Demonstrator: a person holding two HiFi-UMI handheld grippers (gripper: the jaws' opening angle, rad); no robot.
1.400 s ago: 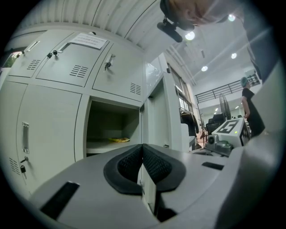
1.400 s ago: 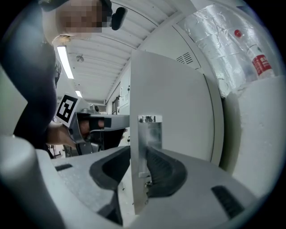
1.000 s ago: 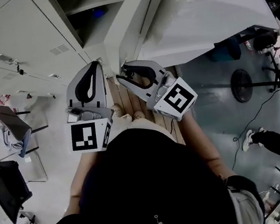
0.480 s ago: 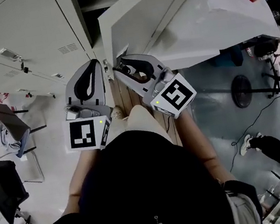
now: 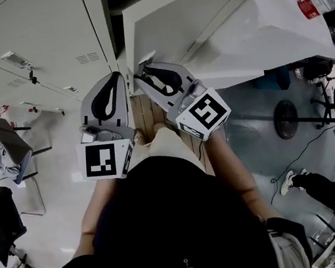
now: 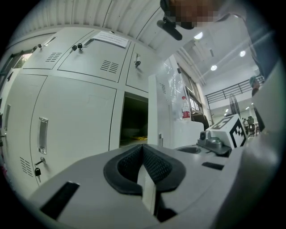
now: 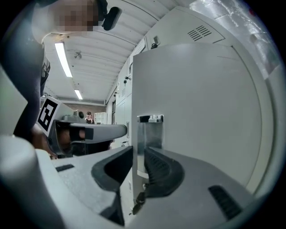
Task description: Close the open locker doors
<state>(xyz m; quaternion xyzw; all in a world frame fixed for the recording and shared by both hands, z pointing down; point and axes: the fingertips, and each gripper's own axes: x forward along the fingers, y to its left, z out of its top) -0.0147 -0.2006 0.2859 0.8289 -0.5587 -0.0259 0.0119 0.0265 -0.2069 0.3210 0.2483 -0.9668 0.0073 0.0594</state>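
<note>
While the left gripper (image 5: pixel 116 76) hangs clenched on nothing in front of the shut lockers (image 5: pixel 31 38), the right gripper (image 7: pixel 137 154) straddles the free edge of the open locker door (image 7: pixel 201 112) at its recessed handle (image 7: pixel 150 134). Its jaws have just been closing, one on either side of that edge. A sliver of gap shows at the pad on the door's face, so I judge the grip not yet firm. The door stands swung out to the right of the dark compartment (image 6: pixel 134 120). Taking the edge farthest from the hinge should give the easiest swing shut.
</note>
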